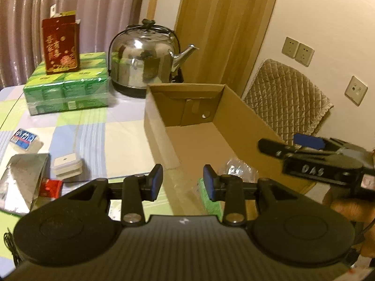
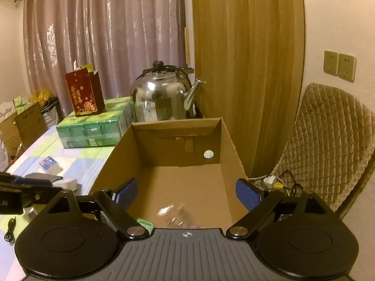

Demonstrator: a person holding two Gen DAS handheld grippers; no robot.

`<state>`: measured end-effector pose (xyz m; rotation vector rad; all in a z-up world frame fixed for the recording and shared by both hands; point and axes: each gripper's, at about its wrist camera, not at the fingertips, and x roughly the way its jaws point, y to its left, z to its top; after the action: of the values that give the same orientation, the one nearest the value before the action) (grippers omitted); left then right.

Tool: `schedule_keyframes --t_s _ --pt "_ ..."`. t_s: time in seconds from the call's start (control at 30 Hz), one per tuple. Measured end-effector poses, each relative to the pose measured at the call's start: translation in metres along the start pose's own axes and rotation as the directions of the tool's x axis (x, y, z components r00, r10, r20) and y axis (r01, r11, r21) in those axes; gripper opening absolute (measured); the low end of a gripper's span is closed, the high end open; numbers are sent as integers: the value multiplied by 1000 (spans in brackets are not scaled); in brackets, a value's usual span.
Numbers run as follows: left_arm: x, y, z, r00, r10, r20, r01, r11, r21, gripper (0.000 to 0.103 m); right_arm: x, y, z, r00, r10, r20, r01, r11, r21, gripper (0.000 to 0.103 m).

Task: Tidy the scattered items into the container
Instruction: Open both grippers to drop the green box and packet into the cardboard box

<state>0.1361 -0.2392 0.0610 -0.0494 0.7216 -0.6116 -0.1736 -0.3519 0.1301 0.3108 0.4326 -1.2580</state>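
An open cardboard box stands on the table; it also shows in the right wrist view. A clear crinkled plastic item and a green packet lie at its near end; both show in the right wrist view, the plastic and the packet. My left gripper is open and empty at the box's near corner. My right gripper is wide open and empty over the box's near end. Scattered at left are a white case, a blue-labelled tissue pack, a silver pouch and a red packet.
A steel kettle stands behind the box. A green shrink-wrapped pack carries a red carton. A quilted chair stands at right. A black cable lies near the table's front left.
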Motion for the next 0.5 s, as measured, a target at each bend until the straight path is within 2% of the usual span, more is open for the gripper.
schedule_keyframes --t_s 0.37,0.5 --pt "-32 26 -28 999 51 -11 -51 998 -39 41 -32 15 -9 1000 4 8 -4 1000 16 88" --pt "-48 36 -41 996 85 -10 -86 996 -38 51 -46 34 -13 1000 29 5 -29 999 18 88"
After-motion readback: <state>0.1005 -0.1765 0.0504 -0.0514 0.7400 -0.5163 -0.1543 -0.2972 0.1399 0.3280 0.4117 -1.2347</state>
